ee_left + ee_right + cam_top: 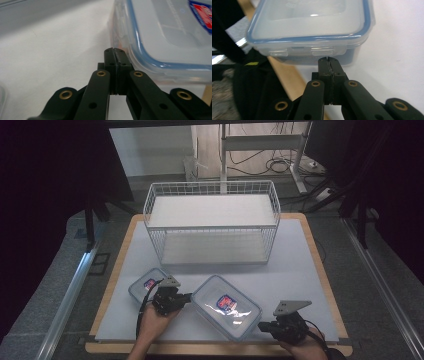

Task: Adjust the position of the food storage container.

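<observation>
Near the front edge of the table (310, 270), a large clear plastic rectangular box with a blue-sealed snap lid (226, 307) lies slantwise on the white mat, a red and blue label on its lid. Its contents cannot be made out through the cloudy plastic. Toward the front left corner lies a smaller clear plastic box with the same label (146, 285), partly covered by the left gripper (188, 296). At the back edge stands a white wire two-tier rack (212, 222), both white shelves bare.

Open mat stretches between the boxes and the rack, and along the right edge. The large box's near corner sits close to the mat's front edge, with the wooden table rim just beyond.

Left gripper comes in from the front, held by a hand (152, 324), its fingers pressed together with nothing between them, the tips just beside the large box's left short side. Right gripper (260, 325) lies low at the front right, fingers likewise closed on nothing, their tips right at the latch flap on the box's near short side; whether they touch it cannot be told.
</observation>
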